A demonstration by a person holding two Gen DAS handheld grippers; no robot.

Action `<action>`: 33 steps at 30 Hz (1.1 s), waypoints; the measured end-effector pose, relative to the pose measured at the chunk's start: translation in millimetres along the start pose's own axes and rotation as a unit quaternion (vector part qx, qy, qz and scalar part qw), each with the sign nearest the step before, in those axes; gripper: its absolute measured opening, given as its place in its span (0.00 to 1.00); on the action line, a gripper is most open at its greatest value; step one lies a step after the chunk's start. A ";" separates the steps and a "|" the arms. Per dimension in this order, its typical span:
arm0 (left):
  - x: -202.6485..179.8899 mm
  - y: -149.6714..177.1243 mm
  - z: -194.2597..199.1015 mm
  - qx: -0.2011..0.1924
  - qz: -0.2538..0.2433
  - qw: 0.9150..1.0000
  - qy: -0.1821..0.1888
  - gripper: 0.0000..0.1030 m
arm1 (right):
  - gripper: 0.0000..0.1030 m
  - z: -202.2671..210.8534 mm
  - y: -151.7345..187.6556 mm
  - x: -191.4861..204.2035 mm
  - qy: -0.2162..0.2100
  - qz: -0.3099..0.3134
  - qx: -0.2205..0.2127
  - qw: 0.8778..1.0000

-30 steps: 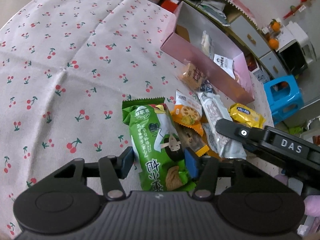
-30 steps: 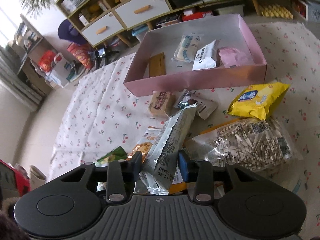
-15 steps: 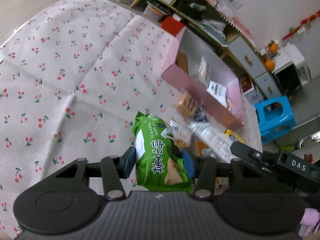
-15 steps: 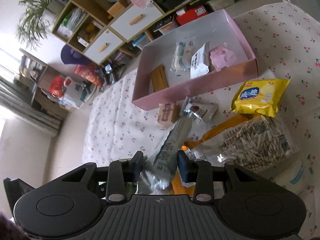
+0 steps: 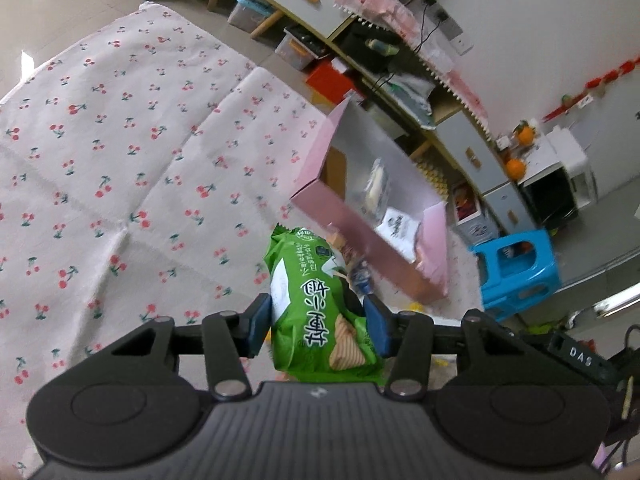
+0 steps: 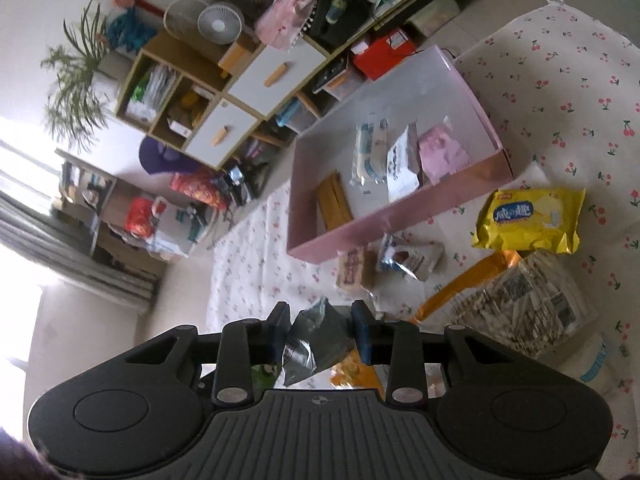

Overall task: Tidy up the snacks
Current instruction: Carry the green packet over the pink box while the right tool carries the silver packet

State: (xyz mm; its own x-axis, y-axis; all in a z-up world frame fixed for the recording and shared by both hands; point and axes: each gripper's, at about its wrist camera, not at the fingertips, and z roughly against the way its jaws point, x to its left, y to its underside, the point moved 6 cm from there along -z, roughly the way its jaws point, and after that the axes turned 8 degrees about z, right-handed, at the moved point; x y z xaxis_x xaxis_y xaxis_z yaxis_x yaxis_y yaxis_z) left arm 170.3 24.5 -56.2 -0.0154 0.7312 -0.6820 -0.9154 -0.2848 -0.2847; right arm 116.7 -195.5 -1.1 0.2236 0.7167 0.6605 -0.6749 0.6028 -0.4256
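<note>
My left gripper [image 5: 316,326] is shut on a green snack bag [image 5: 312,300], held up above the cherry-print cloth [image 5: 120,168]. Beyond it lies the pink box [image 5: 360,236] with a few snacks inside. My right gripper [image 6: 320,332] is shut on a crumpled silver packet [image 6: 316,340], lifted off the cloth. In the right wrist view the pink box [image 6: 400,216] sits ahead, holding several small packets. A yellow bag [image 6: 528,220], a clear bag of wrapped sticks [image 6: 520,296] and small packets [image 6: 408,258] lie on the cloth before it.
Cabinets with drawers [image 6: 256,96] and cluttered shelves stand behind the box. A blue stool [image 5: 516,268] stands off the cloth's right side. A red box [image 6: 384,58] sits just behind the pink box. Bare cloth stretches to the left in the left wrist view.
Both grippers have risen and tilted with their snacks. The green bag came off the cloth and now stands upright in the left jaws. The silver packet lifted clear of the pile.
</note>
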 end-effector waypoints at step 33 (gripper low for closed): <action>-57.2 -58.7 -91.0 -0.079 -0.068 0.994 0.044 0.45 | 0.31 -68.7 -92.5 -88.0 -0.057 -0.207 -0.093 0.972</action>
State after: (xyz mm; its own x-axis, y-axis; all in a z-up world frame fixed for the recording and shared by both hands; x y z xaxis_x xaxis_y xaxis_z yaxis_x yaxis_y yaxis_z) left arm 261.5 -57.1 -61.8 0.1450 0.7148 -0.6842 -0.8323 -0.2858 -0.4750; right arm 207.8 -290.3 -62.3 0.3627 0.3623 0.8586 -0.4023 0.8919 -0.2064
